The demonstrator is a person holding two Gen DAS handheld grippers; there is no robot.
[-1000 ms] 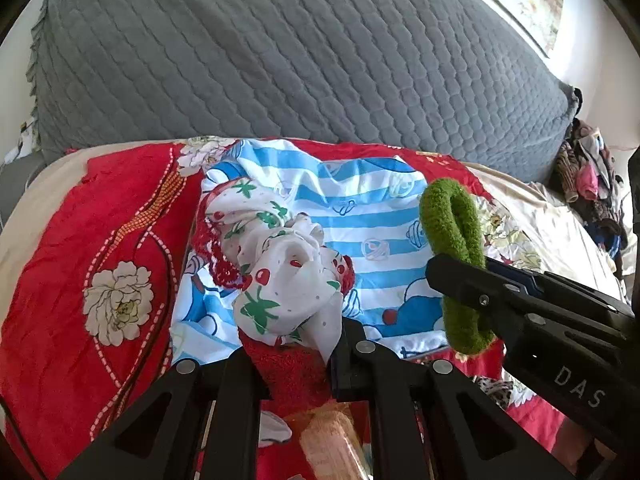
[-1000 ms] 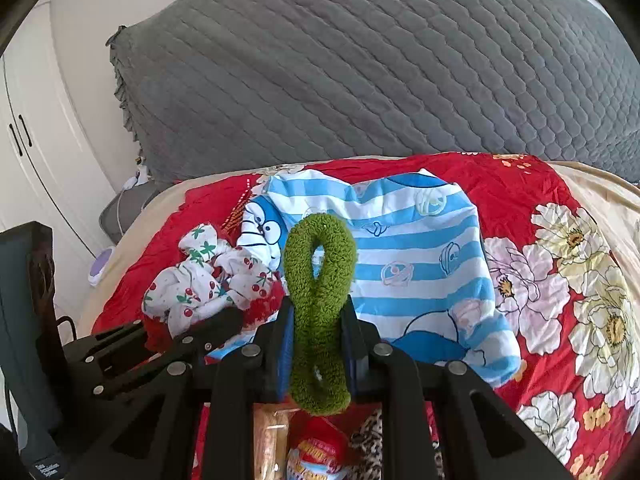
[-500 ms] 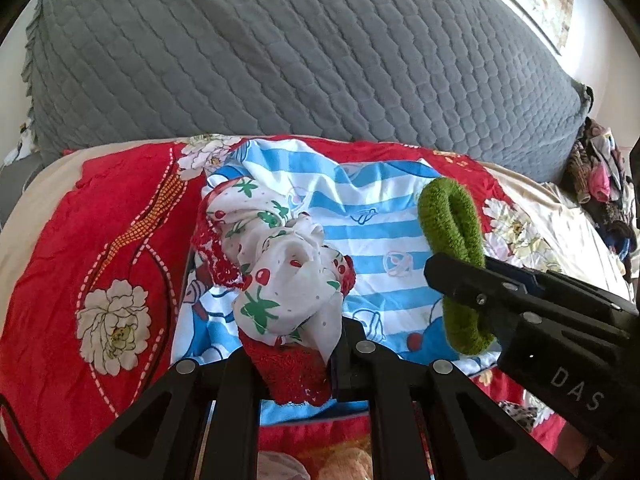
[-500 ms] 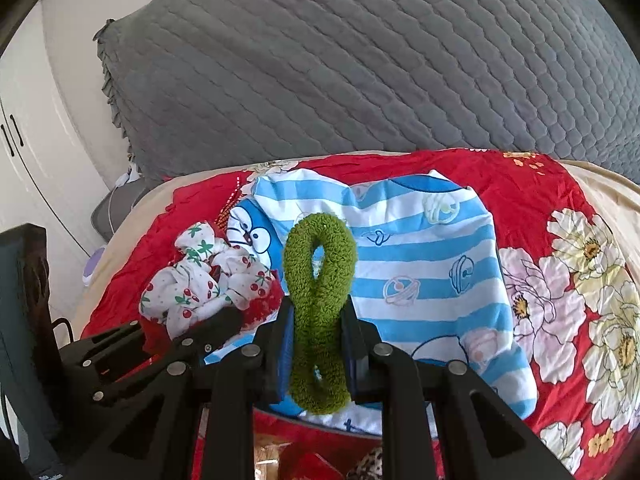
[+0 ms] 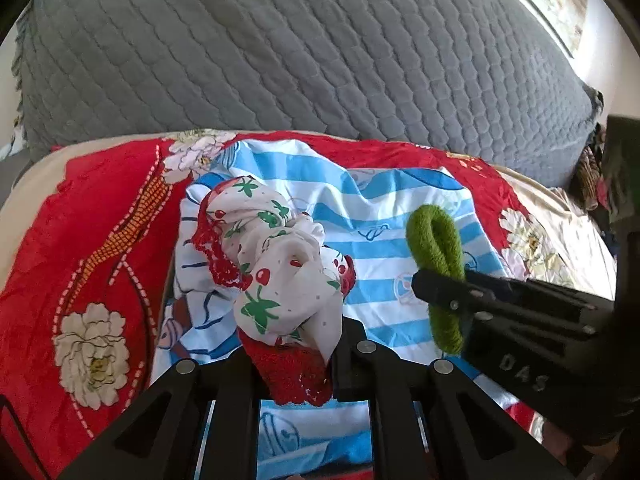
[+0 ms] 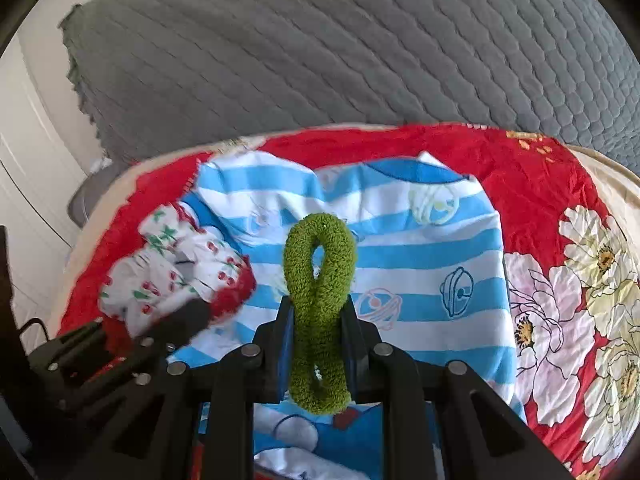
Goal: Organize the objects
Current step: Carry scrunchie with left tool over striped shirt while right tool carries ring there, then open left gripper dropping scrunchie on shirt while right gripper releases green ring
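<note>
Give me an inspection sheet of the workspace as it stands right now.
Surface: red floral bedspread, with a blue-and-white striped cartoon shirt spread on it.
Job's things: white cherry-print cloth with red lace trim; fuzzy green loop band.
Clutter: heap of clothes at the bed's far right edge.
Grippers: left hand-held gripper shut on the cherry-print cloth; right hand-held gripper shut on the green band.
Cables: nothing seen.
Surroundings: grey quilted cushion behind; white cabinet doors at left.
</note>
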